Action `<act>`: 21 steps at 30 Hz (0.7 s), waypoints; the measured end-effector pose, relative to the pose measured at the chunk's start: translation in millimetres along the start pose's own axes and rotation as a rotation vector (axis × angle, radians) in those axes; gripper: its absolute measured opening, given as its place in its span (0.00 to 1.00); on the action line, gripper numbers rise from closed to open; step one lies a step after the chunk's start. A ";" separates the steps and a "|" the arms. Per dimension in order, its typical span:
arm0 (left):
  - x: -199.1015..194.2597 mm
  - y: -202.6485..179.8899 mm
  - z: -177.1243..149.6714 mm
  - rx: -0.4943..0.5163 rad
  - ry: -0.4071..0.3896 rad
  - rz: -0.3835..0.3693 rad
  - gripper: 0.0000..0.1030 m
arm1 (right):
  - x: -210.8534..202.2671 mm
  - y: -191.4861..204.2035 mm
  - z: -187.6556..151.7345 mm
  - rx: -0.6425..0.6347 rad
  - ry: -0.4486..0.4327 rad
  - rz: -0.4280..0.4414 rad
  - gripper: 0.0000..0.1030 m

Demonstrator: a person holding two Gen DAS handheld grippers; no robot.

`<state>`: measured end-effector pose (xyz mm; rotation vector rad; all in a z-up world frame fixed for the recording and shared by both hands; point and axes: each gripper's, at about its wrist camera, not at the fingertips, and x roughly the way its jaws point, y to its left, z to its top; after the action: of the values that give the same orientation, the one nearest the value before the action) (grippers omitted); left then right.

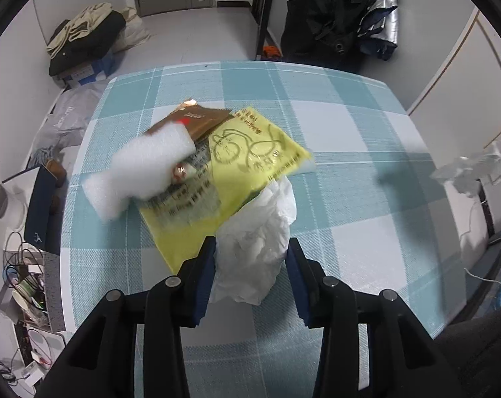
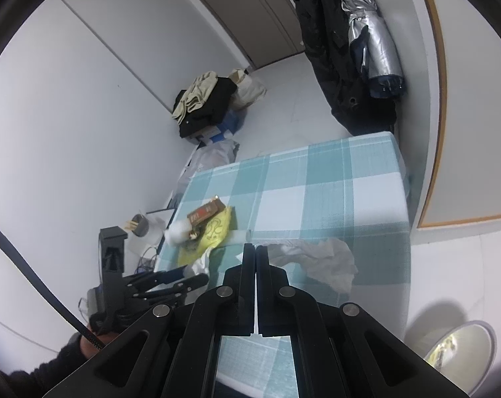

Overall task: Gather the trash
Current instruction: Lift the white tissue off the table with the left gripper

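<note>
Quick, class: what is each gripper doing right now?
Left gripper: closed on the crumpled white tissue.
Right gripper: shut, with a crumpled grey paper hanging from its fingertips.

The counter (image 1: 349,126) lies bare across its far half and right side, leaving open passage there. The near-left part is crowded: a yellow wrapper (image 1: 250,159), a brown packet (image 1: 197,121) and a white foam piece (image 1: 144,169) overlap in 1 heap. A crumpled white tissue (image 1: 257,242) fills the gap between the left gripper (image 1: 252,248) jaws. Crumpled grey paper (image 2: 323,258) lies just beyond the right gripper (image 2: 256,252), whose jaws are pressed together. A bin (image 2: 462,351) stands on the floor beside the counter.
</note>
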<state>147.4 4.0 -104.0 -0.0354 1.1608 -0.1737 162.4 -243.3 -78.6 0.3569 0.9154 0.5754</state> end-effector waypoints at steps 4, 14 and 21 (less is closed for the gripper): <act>-4.7 3.2 -3.5 -0.013 -0.004 -0.036 0.34 | 6.3 5.3 -1.7 -0.010 0.008 -0.012 0.00; -22.2 3.8 -9.2 0.000 -0.071 -0.086 0.34 | 9.2 21.1 -4.4 -0.021 -0.011 0.000 0.00; -38.9 11.2 -9.6 -0.007 -0.133 -0.059 0.34 | -1.0 37.9 -13.6 -0.041 -0.046 -0.003 0.00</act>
<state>124.9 21.7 -73.8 -0.0863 1.0280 -0.2162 138.9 -213.2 -66.0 0.3307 0.8590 0.5799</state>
